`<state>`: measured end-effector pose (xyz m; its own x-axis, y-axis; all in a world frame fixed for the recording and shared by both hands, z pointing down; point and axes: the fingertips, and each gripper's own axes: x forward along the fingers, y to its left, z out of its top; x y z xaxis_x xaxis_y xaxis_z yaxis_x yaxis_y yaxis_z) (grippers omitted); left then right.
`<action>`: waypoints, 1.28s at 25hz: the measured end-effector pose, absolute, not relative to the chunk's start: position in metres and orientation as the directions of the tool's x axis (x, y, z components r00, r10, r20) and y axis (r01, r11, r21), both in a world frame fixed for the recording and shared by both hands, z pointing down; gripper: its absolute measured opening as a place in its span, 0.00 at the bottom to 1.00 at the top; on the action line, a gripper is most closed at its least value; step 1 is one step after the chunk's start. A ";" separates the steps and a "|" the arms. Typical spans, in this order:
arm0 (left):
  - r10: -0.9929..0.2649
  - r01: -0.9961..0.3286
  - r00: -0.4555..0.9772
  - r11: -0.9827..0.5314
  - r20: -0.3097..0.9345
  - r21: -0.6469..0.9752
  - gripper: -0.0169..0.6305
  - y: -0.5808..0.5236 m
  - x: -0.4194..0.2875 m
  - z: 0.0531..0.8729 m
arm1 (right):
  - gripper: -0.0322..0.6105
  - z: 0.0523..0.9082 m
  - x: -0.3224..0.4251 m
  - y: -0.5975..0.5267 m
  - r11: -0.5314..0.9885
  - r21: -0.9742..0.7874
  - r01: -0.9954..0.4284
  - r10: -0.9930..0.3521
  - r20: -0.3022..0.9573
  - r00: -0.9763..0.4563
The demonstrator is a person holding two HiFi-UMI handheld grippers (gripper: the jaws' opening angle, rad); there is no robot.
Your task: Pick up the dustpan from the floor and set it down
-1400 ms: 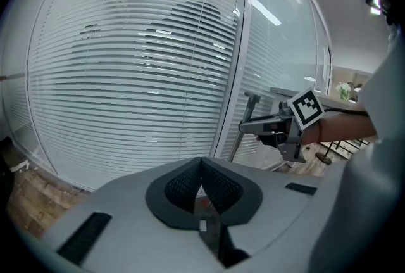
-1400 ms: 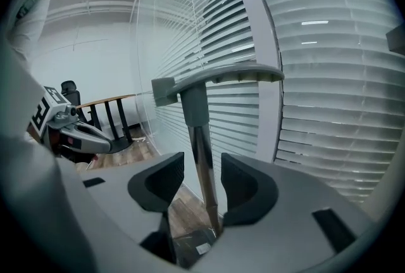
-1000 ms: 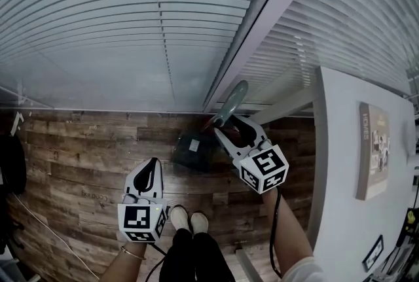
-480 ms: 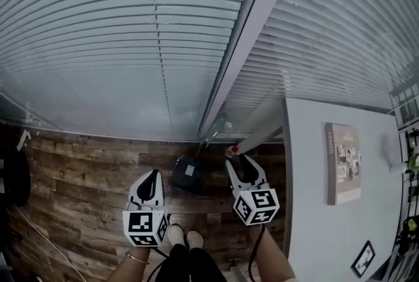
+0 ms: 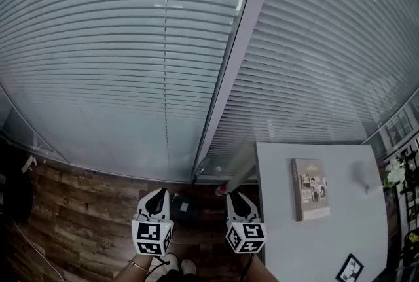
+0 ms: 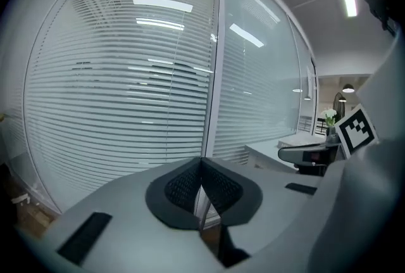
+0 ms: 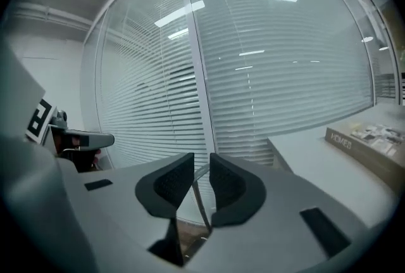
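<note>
nearest, at the bottom edge of the head view, two pale shoes (image 5: 171, 264) stand on the wood floor (image 5: 78, 228), a little out from the foot of the window post (image 5: 229, 71). just beyond them are the two grippers, one to each side of that post's foot. the left gripper (image 5: 157, 195) has its pads pressed together with nothing in them. the right gripper (image 5: 236, 197) is closing. a narrow slit shows between its pads and only the post shows through it, so it is empty too. between the two grippers, on the floor close before the post's foot, lies the one dustpan (image 5: 182, 207), a dark shape that neither gripper touches. its handle is too small to make out.

as a judgement, the dustpan rests on the floor and both grippers are clear of it. so either the lift has not begun or the set-down is already done, and the pictures do not settle which. nothing is being carried.

to the right of the post stands one white table (image 5: 327, 241) with one book (image 5: 310, 189) lying flat on it. behind the post, two panes of slatted blinds (image 5: 98, 65) fill the rest.
</note>
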<state>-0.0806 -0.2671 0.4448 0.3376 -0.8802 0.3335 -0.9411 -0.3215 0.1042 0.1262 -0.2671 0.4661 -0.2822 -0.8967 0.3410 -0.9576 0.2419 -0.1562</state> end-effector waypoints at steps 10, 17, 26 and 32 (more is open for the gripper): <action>-0.892 -0.946 0.323 -0.295 0.317 0.134 0.05 -0.220 -0.060 0.395 | 0.11 0.415 0.137 -0.228 0.191 -0.133 -0.973 -0.907 0.355 -0.226; -0.910 -0.952 0.307 -0.291 0.277 0.099 0.05 -0.211 -0.053 0.354 | 0.10 0.395 0.139 -0.208 0.176 -0.065 -0.982 -0.893 0.410 -0.187; -0.915 -0.953 0.301 -0.276 0.268 0.127 0.05 -0.201 -0.088 0.346 | 0.10 0.375 0.135 -0.203 0.104 -0.062 -0.993 -0.910 0.397 -0.120; -0.899 -0.943 0.329 -0.297 0.290 0.149 0.05 -0.197 -0.115 0.351 | 0.10 0.369 0.114 -0.193 0.082 -0.034 -0.996 -0.915 0.394 -0.089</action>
<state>-0.1153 -0.1965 0.3513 0.3288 -0.8989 0.2896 -0.9432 -0.2971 0.1488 0.1137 -0.1933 0.3692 -0.0888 -0.9146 0.3944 -0.9960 0.0821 -0.0339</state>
